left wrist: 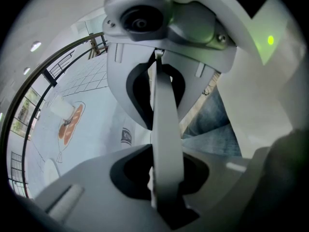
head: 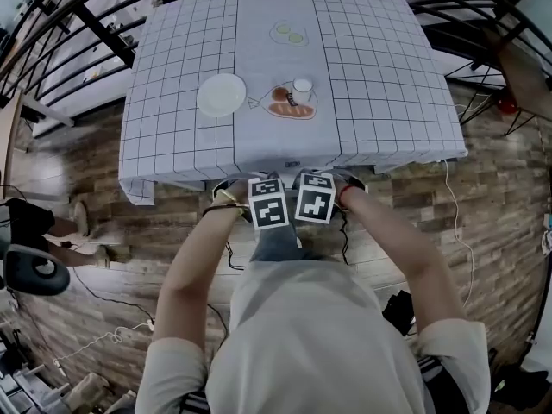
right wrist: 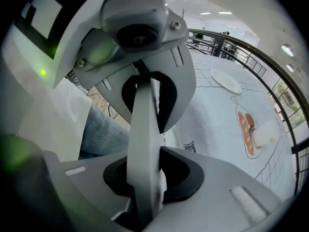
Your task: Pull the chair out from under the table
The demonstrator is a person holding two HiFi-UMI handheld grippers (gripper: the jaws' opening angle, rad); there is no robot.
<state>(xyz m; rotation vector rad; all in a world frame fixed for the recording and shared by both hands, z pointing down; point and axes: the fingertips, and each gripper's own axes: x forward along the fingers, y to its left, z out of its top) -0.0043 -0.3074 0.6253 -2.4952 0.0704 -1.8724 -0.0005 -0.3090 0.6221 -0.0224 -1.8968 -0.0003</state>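
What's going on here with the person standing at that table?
A person stands at the near edge of a table covered with a checked cloth, holding a gripper in each hand. The left gripper and right gripper sit side by side at the table's near edge, pointing steeply down. Each is clamped on a thin grey panel, apparently the chair back, seen edge-on in both gripper views. The rest of the chair is hidden, so how far out it is cannot be told.

chair [left wrist: 163,129]: only a thin grey edge visible; rest hidden by tabletop [head: 379,76], marker cubes [head: 268,203], arms [head: 194,266]. Cloth label [left wrist: 126,136] too blurred to read.
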